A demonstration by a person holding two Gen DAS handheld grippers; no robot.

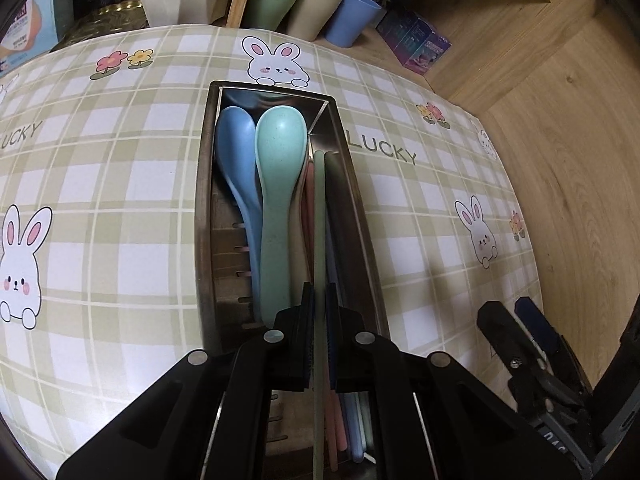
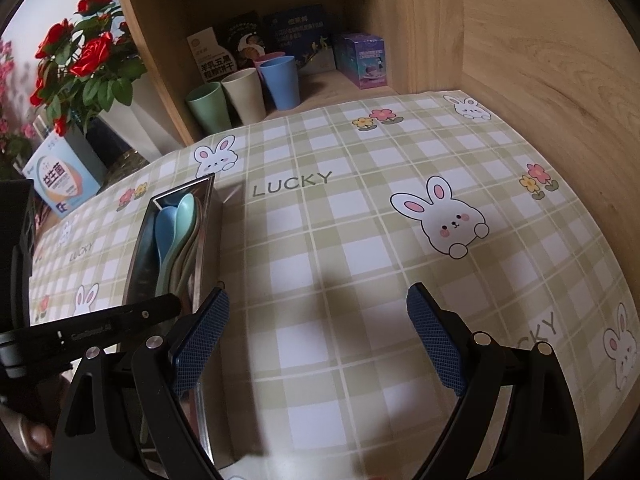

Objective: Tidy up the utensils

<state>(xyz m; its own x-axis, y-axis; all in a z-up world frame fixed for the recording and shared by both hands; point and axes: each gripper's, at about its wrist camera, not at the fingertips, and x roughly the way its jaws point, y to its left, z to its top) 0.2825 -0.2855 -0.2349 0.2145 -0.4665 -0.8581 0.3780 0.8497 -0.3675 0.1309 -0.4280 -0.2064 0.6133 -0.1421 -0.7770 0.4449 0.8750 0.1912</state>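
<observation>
Between the left tongs (image 1: 319, 300): green chopstick (image 1: 319, 216), clamped.

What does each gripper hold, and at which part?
Left gripper holds the green chopstick near its end closest to the camera. Right gripper holds nothing.

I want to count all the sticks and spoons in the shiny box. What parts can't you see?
- Left wrist view: the left gripper, shut on the green chopstick, covers the near end of the metal tray, so the chopsticks cannot be counted.
- The green spoon overlaps the blue spoon; anything beneath is hidden.
- Right wrist view: the tray wall and the open right gripper hide the contents.
</observation>
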